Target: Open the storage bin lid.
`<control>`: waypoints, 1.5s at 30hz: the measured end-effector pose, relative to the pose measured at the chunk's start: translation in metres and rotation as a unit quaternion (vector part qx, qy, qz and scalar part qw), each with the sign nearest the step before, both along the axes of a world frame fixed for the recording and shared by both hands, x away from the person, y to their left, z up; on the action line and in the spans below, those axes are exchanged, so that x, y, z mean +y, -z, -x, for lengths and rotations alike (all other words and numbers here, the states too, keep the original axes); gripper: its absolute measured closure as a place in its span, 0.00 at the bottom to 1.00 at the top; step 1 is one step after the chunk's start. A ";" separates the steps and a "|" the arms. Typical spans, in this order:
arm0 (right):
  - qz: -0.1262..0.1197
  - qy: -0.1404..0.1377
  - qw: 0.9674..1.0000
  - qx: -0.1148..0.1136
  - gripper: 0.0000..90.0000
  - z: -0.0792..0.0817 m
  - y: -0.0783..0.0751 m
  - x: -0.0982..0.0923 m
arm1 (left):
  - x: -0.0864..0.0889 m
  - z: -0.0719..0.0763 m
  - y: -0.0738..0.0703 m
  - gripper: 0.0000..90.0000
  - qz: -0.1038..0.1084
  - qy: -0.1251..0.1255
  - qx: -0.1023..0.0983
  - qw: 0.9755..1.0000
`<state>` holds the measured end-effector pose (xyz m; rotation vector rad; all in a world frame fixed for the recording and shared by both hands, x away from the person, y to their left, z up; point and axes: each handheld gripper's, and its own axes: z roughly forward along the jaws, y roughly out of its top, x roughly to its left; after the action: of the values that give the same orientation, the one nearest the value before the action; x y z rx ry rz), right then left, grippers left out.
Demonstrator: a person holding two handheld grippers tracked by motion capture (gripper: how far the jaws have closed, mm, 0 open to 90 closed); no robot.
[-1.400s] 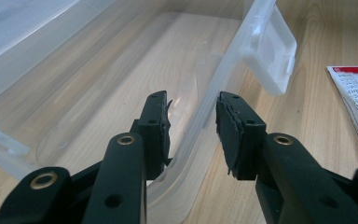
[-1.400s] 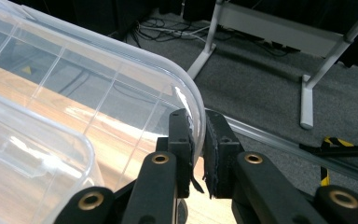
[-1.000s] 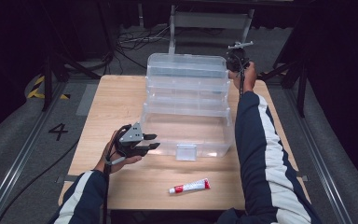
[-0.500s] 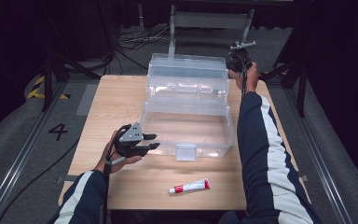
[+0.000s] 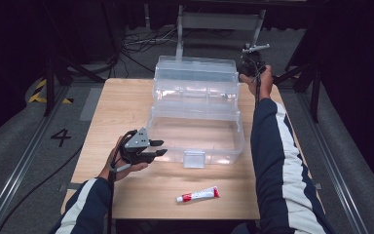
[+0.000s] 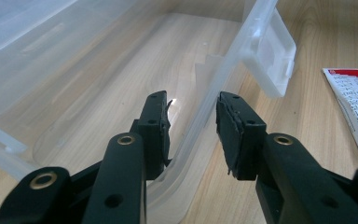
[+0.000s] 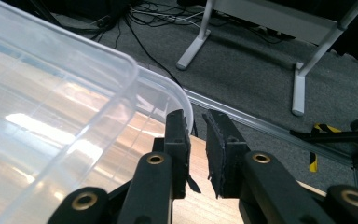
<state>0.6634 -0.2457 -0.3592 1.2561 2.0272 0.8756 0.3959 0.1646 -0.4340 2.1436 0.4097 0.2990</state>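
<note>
My left gripper [image 5: 151,148] sits at the near left corner of the clear plastic box [image 5: 195,131], its jaws partly apart and astride the front wall; in the left gripper view [image 6: 193,133] the inner pad lies against or just beside that wall while the outer pad stands off it, so I record it as released, not clamped. My right gripper [image 5: 251,66] is at the far right corner of the raised lid [image 5: 196,78]; in the right gripper view [image 7: 195,149] its jaws show a narrow gap with nothing between them, having just been opening, and the lid's rounded corner lies just left of the inner jaw, apart or barely touching, I cannot tell which. The box stands at the middle of the wooden table [image 5: 121,107], its long axis running left to right across the table, the open tray facing up, the lid tilted back on the far side, and the latch tab [image 5: 194,159] hanging on the near wall. A red and white tube [image 5: 197,195] lies on the table nearer the person, well apart from the box, lengthwise almost parallel to it. Nothing blocks either gripper.
</note>
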 end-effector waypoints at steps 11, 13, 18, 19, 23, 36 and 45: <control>0.003 -0.016 1.000 -0.013 0.82 0.020 -0.009 0.000 | -0.001 0.000 0.000 0.73 -0.006 0.006 -0.003 1.000; 0.002 -0.018 1.000 -0.015 0.82 0.023 -0.011 -0.001 | -0.001 -0.001 0.000 0.73 -0.007 0.006 -0.003 1.000; 0.007 -0.031 0.999 -0.020 0.81 0.035 -0.017 -0.001 | -0.002 0.000 -0.001 0.73 -0.006 0.005 -0.002 1.000; 0.004 -0.033 0.999 -0.021 0.80 0.037 -0.017 -0.002 | -0.002 0.000 -0.001 0.73 -0.007 0.005 -0.002 1.000; 0.005 -0.037 0.999 -0.020 0.79 0.045 -0.018 -0.004 | -0.002 0.000 -0.001 0.73 -0.010 0.005 -0.003 1.000; 0.013 -0.052 0.998 -0.029 0.76 0.074 -0.024 -0.015 | -0.003 0.000 -0.002 0.73 -0.016 0.005 -0.004 1.000; 0.020 -0.062 0.998 -0.027 0.73 0.089 -0.020 -0.021 | -0.004 0.000 -0.002 0.73 -0.018 0.004 -0.006 1.000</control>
<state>0.5744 -0.2664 -0.3388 1.0840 2.0871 0.9101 0.3958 0.1603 -0.4325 2.1780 0.3906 0.3167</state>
